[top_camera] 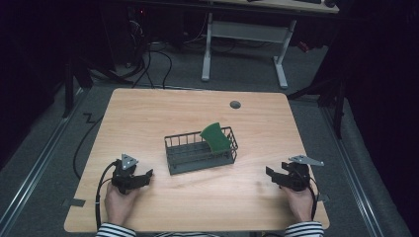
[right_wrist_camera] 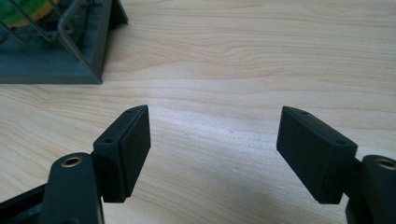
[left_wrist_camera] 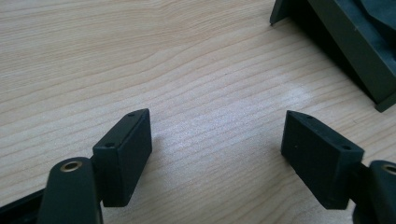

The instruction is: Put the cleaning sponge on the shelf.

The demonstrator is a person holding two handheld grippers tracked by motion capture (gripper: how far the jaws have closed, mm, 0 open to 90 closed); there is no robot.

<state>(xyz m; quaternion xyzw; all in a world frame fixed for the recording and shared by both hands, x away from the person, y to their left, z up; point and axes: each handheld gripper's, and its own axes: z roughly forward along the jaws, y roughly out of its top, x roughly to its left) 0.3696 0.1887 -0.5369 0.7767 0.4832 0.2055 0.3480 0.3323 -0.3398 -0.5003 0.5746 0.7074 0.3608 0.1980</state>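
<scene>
Left gripper [top_camera: 143,176]: resting low on the near-left part of the table [top_camera: 148,108], held in a hand [top_camera: 118,197] with a striped sleeve, released, jaws spread wide with nothing but bare wood between them. Seen from its own camera as two black pads [left_wrist_camera: 126,154] apart over the wood grain, with a corner of the basket [left_wrist_camera: 345,51] at the upper right.

Middle of the table: dark wire basket [top_camera: 200,153], standing flat, well apart from both grippers. Inside it, toward the right end, a green sponge [top_camera: 216,137], tilted upright and leaning against the far-right wires, its top poking above the rim. Small grey cap [top_camera: 235,104] set in the wood farther back, beyond the basket.

Right gripper [top_camera: 272,175]: low over the near-right part of the table, likewise released, jaws wide and empty, pointing left toward the basket. From its own camera, pads [right_wrist_camera: 130,149] splayed over bare wood, basket corner [right_wrist_camera: 88,60] at the upper left with a glimpse of green and yellow behind the wires.

Judged step: either the start of a reach or a rest with the sponge already placed; hard to say which. If a pick comes next: lifting the right gripper over the rim, coming down on the sponge's exposed top edge, closing across its thin side without snagging the wires.
</scene>
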